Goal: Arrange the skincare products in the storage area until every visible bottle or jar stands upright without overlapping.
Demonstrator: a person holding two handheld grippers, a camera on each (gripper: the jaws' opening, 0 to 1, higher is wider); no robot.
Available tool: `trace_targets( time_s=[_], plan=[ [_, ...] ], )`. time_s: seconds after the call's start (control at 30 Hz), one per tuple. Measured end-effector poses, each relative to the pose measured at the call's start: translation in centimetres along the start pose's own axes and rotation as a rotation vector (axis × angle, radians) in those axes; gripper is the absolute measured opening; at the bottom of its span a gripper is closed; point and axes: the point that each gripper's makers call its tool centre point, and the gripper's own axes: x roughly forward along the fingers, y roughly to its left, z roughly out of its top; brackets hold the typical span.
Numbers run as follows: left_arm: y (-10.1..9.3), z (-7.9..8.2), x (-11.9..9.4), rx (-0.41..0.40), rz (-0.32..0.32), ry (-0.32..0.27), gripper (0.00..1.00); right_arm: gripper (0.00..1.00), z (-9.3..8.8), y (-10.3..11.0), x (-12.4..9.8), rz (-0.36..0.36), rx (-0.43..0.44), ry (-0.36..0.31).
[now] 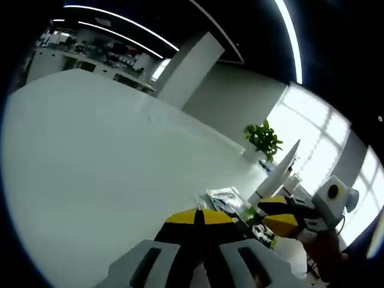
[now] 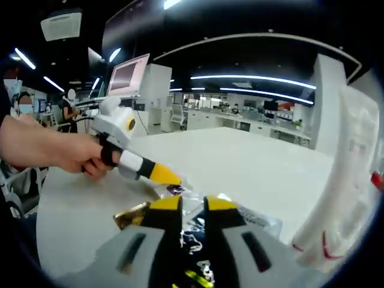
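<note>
Crinkled skincare sachets lie on the white table at lower centre of the right gripper view, just beyond the right gripper, whose yellow-tipped jaws are nearly closed, gripping nothing. The left gripper, bottom centre of its view, is clenched too, empty.

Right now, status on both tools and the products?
Left tool shut, empty. Right tool shut, over packets on the table. No bottle seen upright.
</note>
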Motion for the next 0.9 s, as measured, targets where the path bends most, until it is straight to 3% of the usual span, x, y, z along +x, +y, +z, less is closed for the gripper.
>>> trace_targets(
  time_s=[0.13,0.33,0.5,0.9],
  plan=[
    [0.1,0.0,0.1,0.013,0.009,0.000,0.00,0.01,0.3,0.9,0.9,0.038,-0.008,0.008],
    [0.2,-0.2,0.2,0.059,0.028,0.010,0.00,0.01,0.3,1.4,2.9,0.071,-0.028,0.047],
    [0.4,-0.1,0.2,0.078,0.034,0.015,0.00,0.00,-0.8,1.5,4.3,0.089,-0.037,0.102],
    [0.3,-0.5,0.4,0.117,0.049,0.018,0.00,0.00,-2.2,1.0,5.1,0.083,-0.078,0.158]
  ],
)
